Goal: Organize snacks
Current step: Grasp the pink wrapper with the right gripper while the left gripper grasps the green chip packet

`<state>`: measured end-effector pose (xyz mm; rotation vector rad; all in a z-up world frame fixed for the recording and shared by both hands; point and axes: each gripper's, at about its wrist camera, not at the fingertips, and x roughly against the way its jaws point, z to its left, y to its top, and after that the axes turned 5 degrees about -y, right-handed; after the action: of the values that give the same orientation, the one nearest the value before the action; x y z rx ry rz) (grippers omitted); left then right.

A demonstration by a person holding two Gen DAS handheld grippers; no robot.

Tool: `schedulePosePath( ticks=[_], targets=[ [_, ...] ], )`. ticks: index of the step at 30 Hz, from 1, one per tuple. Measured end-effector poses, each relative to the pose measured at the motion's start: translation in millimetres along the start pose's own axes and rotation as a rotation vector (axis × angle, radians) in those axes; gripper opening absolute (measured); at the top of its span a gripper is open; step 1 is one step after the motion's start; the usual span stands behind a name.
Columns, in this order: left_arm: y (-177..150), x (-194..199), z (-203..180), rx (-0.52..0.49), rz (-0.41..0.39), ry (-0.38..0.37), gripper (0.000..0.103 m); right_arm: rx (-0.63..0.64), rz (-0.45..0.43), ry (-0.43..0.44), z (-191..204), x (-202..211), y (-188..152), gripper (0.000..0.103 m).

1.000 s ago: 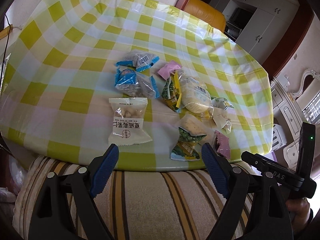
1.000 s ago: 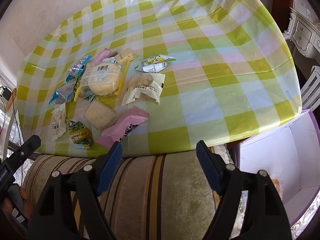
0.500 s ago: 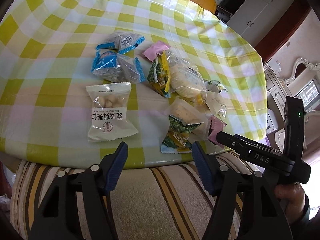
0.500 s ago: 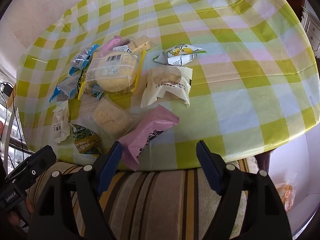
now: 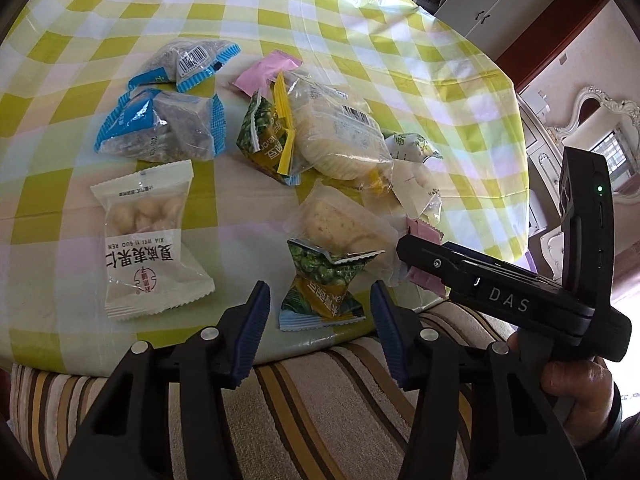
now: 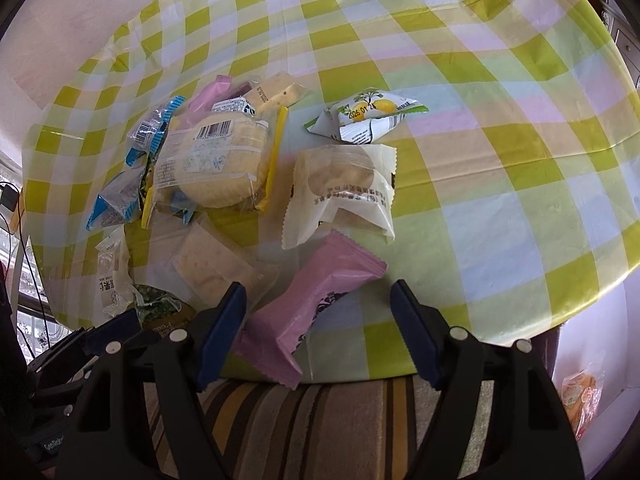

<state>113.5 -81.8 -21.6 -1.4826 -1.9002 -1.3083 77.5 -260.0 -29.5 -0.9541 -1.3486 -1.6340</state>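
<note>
Snack packets lie in a loose heap on a table under a green-and-white check cloth (image 5: 60,208). My left gripper (image 5: 320,312) hangs over the near edge with its jaws closing. A green pea packet (image 5: 320,284) lies between them, and the pads are not touching it. My right gripper (image 6: 318,300) is open and closing a little, with a pink packet (image 6: 320,292) lying slantwise between its fingers, untouched. In the left wrist view that pink packet (image 5: 424,280) is mostly hidden behind the right tool's black housing (image 5: 500,296), which a hand holds.
Around them lie a white nut packet (image 5: 148,240), two blue packets (image 5: 160,128), a round cake in clear wrap (image 6: 216,160), a white cake packet (image 6: 344,192) and a lemon packet (image 6: 372,116). A striped cushion (image 5: 320,400) borders the table's near edge. A white box holding a snack bag (image 6: 580,396) stands at the lower right.
Both grippers have come down and forward over the table's edge. The left jaws have narrowed around the green pea packet. The pink packet now lies between the right fingers.
</note>
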Motion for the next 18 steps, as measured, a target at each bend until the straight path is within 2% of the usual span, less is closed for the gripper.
schedulePosePath(
  ticks=[6,12,14,18],
  targets=[
    [3.4,-11.7,-1.0,-0.003,0.026,0.007,0.037,0.029,-0.006,-0.060,4.5,-0.2,-1.2,0.065],
    [5.3,-12.8,-3.4,-0.011,0.015,0.008,0.027,0.022,-0.018,-0.062,1.4,1.6,-2.3,0.037],
    [4.6,-12.0,-4.9,-0.015,0.009,0.007,0.022,0.016,-0.015,-0.043,-0.5,1.4,-3.5,0.023],
    [3.3,-8.8,-6.7,-0.018,-0.002,0.016,0.018,-0.006,-0.011,0.001,-6.9,4.2,-6.7,0.018]
  ],
)
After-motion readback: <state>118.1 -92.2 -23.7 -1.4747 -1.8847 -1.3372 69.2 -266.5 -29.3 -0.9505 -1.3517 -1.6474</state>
